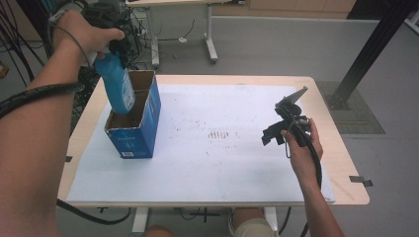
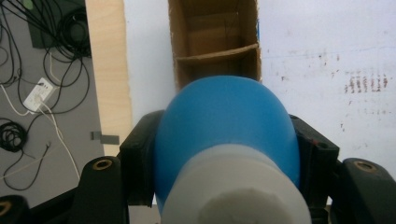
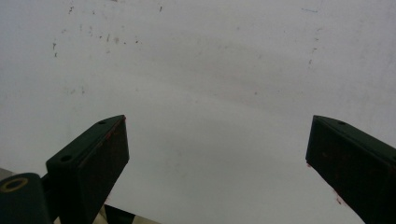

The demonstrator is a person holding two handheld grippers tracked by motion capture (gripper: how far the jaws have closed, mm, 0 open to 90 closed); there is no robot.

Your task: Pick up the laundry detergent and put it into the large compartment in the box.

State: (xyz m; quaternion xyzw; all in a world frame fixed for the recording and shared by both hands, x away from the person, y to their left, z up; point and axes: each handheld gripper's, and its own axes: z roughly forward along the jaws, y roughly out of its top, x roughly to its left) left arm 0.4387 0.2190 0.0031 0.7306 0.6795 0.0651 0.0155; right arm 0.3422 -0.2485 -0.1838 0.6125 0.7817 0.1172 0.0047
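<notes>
The left hand-held gripper [image 2: 224, 154] clamps a blue bottle [image 1: 116, 84] with a white cap, holding it tilted with its base lowered into the open blue cardboard box [image 1: 143, 126] at the worktop's [image 1: 237, 81] left side. The right hand-held gripper [image 1: 277, 129] hangs above the white mat [image 1: 222, 168], jaws spread wide and empty.

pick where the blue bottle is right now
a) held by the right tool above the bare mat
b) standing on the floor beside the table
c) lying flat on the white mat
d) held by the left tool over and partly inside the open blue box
d: the left tool is clamped on the blue bottle, whose lower end dips into the open blue box, while the right tool is open over bare mat.
</notes>
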